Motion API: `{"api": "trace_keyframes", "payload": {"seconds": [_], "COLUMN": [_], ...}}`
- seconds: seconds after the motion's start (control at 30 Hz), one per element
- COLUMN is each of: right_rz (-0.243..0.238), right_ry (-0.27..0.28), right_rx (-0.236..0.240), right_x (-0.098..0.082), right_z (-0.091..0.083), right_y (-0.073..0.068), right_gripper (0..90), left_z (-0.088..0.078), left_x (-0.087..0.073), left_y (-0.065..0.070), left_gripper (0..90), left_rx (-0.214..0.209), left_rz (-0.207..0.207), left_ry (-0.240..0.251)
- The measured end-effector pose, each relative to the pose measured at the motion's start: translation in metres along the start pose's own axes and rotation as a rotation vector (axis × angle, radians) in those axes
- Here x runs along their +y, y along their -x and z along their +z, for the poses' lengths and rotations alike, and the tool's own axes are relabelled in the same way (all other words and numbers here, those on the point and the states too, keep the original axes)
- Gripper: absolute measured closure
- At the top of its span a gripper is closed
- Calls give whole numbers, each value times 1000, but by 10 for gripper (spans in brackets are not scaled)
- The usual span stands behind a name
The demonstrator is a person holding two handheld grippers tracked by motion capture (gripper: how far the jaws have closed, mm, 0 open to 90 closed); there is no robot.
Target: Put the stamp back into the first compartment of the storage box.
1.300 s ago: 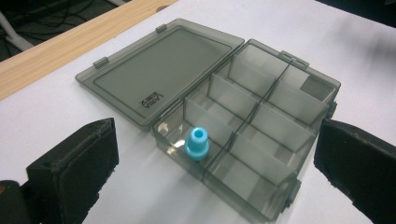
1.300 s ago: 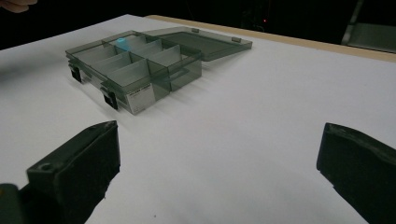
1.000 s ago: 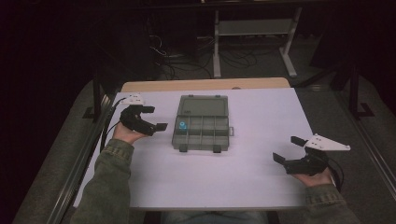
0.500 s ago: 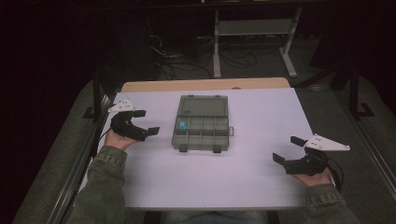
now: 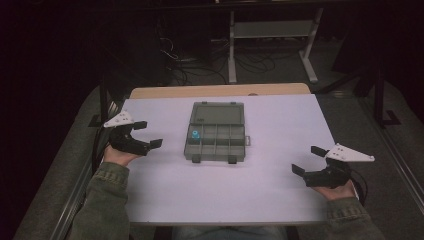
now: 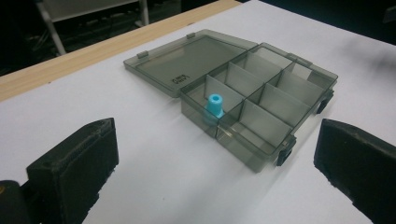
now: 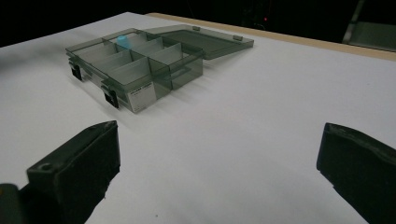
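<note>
I see the box [image 5: 216, 132] lying open near the middle of the white table [image 5: 260, 185], its lid folded flat toward the far edge. It is a smoky clear organiser split into small compartments. A small blue cap [image 5: 195, 134] stands upright in the far-left compartment, as the high view shows it; the other compartments look bare. My left gripper [image 5: 150, 136] sits just left of the box, apart from it, jaws spread wide and holding nothing; in the left gripper view the box [image 6: 243, 98] lies ahead between them, with the blue cap [image 6: 215, 105] at its near corner. My right gripper [image 5: 308, 160] rests well apart near the table's right edge, jaws wide and empty too.
</note>
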State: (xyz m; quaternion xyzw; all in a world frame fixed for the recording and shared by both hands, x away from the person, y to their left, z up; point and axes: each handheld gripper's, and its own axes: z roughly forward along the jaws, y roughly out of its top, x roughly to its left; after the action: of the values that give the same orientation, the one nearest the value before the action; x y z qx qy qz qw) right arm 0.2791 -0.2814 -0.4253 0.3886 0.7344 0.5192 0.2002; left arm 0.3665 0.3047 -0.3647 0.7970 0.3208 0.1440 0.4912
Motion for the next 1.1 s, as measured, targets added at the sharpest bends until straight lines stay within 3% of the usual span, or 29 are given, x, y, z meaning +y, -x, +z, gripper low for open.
{"api": "trace_keyframes", "payload": {"seconds": [0.43, 0.6, 1.1], "right_rz": [2, -1, -7], "right_ry": [-9, -13, -20], "right_rx": [5, 7, 8], "right_x": [0, 0, 0], "right_z": [1, 2, 3], "right_y": [-1, 0, -1], "right_gripper": [0, 0, 0], "left_z": [-26, -34, -52], "left_x": [-24, -36, -61], "left_y": [-3, -4, -1], "left_gripper": [0, 0, 0], "left_rx": [54, 73, 103], "left_rz": [-35, -48, -70], "left_ry": [50, 47, 126]}}
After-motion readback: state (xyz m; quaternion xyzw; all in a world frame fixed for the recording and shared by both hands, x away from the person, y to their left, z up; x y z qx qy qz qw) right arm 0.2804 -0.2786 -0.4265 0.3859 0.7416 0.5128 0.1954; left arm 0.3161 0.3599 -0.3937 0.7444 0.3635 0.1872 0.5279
